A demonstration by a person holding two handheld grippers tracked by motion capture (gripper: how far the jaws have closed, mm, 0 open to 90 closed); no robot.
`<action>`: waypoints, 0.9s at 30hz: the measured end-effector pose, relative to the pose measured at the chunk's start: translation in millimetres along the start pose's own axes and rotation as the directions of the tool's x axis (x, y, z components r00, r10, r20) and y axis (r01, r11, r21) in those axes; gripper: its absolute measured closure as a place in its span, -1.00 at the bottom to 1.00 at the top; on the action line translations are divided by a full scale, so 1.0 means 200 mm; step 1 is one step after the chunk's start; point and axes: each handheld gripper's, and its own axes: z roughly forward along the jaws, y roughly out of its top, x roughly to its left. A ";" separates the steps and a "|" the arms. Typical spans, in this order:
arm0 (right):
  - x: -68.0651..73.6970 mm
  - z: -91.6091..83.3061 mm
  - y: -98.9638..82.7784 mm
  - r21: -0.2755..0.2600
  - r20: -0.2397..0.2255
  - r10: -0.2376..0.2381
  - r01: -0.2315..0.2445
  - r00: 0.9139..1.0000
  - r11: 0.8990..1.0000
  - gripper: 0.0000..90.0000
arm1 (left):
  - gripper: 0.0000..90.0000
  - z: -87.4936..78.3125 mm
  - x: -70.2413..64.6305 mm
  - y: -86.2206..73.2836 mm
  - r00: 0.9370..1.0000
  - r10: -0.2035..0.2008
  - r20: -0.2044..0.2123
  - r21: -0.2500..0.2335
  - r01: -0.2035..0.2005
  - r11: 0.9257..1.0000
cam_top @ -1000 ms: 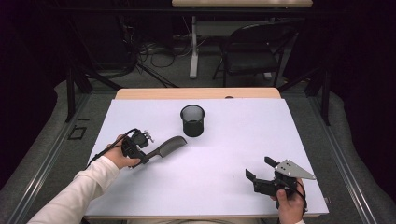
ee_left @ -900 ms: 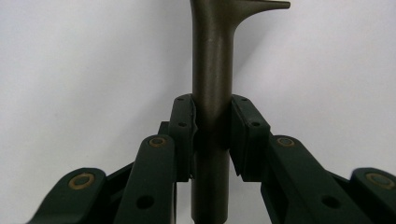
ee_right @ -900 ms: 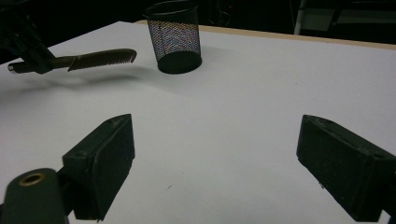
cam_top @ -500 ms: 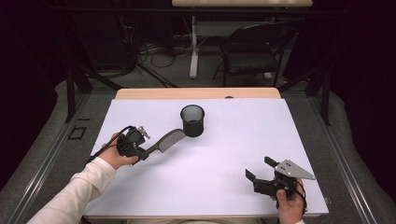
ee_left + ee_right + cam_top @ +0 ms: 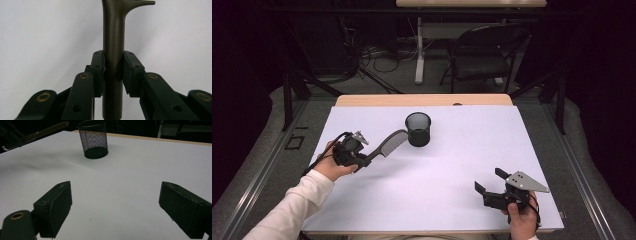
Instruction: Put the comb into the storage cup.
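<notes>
A dark grey comb (image 5: pixel 389 146), matt and smooth, with a round straight handle and a curved toothed head, is clamped by its handle in the left gripper (image 5: pixel 362 161); in the left gripper view the two black pads press on either side of the handle (image 5: pixel 113 62). The comb is lifted clear of the tabletop (image 5: pixel 452 200), and its toothed end points toward the cup (image 5: pixel 418 129), ending just beside the cup's rim in the high view. The cup is a black wire-mesh cylinder with a solid rim and base, upright on the far middle of the tabletop; its mesh is see-through in the right gripper view (image 5: pixel 93 138).

The right gripper (image 5: pixel 489 182), of black angular plastic with a grey three-cornered plate on top, is held low near the front right edge of the tabletop, well apart from the cup. Its jaws stand wide with nothing between them, the bare white surface showing in the gap.

The tabletop is covered by a plain white matt sheet; a strip of light wood (image 5: pixel 422 100) shows along its far edge. Beyond it lie a grey carpeted floor, a dark folding chair (image 5: pixel 484 55), loose cables (image 5: pixel 377 52) and a white table leg (image 5: pixel 419 50). Nothing stands between the comb and the cup.
</notes>
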 end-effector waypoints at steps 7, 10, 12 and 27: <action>0.00 0.00 0.00 0.000 -0.001 0.000 0.000 1.000 1.000 -0.75 | 0.61 -0.03 -0.01 0.00 1.000 -0.008 -0.006 -0.062 0.007 0.998; 0.00 0.00 0.00 0.013 -0.001 -0.001 0.001 1.000 1.000 -0.75 | 0.61 -0.05 -0.02 0.01 1.000 -0.007 -0.004 -0.081 0.007 0.997; 0.00 0.00 0.00 0.013 0.000 -0.001 0.001 1.000 1.000 -0.75 | 0.61 -0.05 -0.02 0.01 1.000 -0.012 -0.008 -0.095 0.011 0.995; 0.00 0.00 0.00 0.014 0.000 -0.004 0.004 1.000 1.000 -0.75 | 0.62 -0.11 -0.03 0.02 0.997 -0.066 -0.037 -0.218 0.056 0.974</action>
